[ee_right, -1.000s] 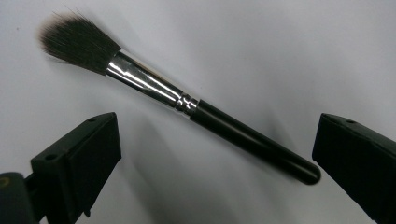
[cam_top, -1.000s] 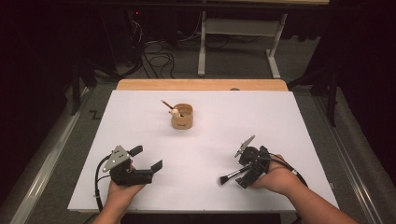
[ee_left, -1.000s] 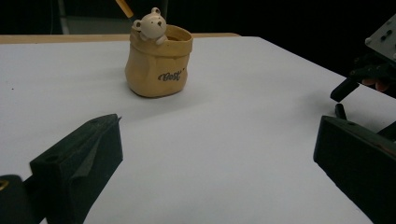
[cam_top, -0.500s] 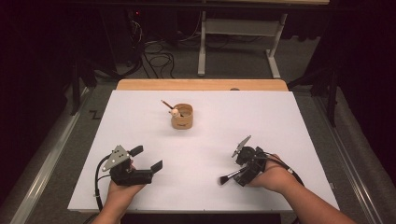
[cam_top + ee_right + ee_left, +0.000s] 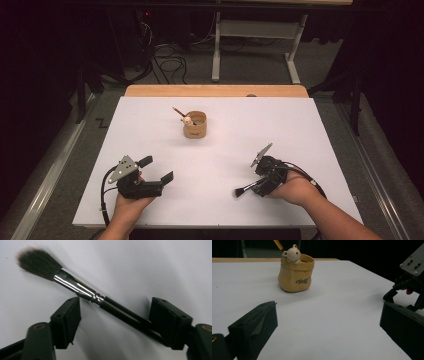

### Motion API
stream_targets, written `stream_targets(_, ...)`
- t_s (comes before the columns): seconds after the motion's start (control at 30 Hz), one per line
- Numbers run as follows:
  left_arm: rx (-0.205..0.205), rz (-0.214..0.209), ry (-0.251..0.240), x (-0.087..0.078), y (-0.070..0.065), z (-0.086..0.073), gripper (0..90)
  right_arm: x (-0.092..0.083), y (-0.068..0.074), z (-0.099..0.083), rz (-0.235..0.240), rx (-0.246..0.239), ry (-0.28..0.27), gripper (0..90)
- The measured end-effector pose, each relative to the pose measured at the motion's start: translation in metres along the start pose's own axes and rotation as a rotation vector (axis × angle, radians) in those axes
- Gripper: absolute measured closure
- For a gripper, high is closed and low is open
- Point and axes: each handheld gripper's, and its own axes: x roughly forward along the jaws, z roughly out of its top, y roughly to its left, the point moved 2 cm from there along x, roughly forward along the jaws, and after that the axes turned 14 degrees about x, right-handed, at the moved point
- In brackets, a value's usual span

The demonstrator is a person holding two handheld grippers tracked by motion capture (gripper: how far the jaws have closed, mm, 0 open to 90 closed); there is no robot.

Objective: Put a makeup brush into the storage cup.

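**Right jaws closing around a makeup brush on the white counter**

The right gripper points down at the counter, and its two black jaws stand on either side of a makeup brush. The jaws have just been closing, with the brush between them. The left jaw's tip sits right at the silver ferrule, and the black handle runs slantwise down behind the right jaw; a gap remains between the pads, so the brush is bracketed rather than clamped. The brush lies flat on the white surface, its dark bristles spread toward the upper left of the right gripper view.

In the high view the right gripper is at the near right of the counter, held by the person's right hand, and the brush pokes out leftward from it, bristles to the left.

The left gripper rests at the near left, held in the left hand, with its jaws released and wide apart and nothing between them. It faces toward the middle of the counter.

Far from both grippers, near the centre of the counter, stands a tan cup with a small bear figure on its rim and a stick leaning out of it.
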Motion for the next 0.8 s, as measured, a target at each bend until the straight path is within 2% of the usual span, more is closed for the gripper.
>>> stream_targets(0.07,-0.003,0.002,-0.002,0.0001,0.0000,0.0001,2.2,-0.0014,-0.0009,0.0000,0.004,-0.003,-0.005,34.5)
stream_targets(0.17,-0.002,0.000,-0.002,-0.0003,0.0004,0.0001,2.2,-0.0024,-0.0017,-0.0004,0.006,-0.010,-0.005,39.1)
stream_targets(0.37,-0.004,-0.001,-0.002,-0.0002,0.0002,0.0001,2.3,-0.0029,-0.0009,-0.0006,0.010,-0.022,-0.006,42.7)
stream_targets(0.7,-0.006,-0.001,-0.003,0.0000,0.0001,0.0002,2.4,-0.0047,-0.0013,-0.0009,0.014,-0.028,-0.008,57.3)
stream_targets(0.8,-0.005,-0.001,-0.003,0.0000,0.0000,0.0002,2.4,-0.0050,-0.0013,-0.0012,0.014,-0.028,-0.006,58.7)
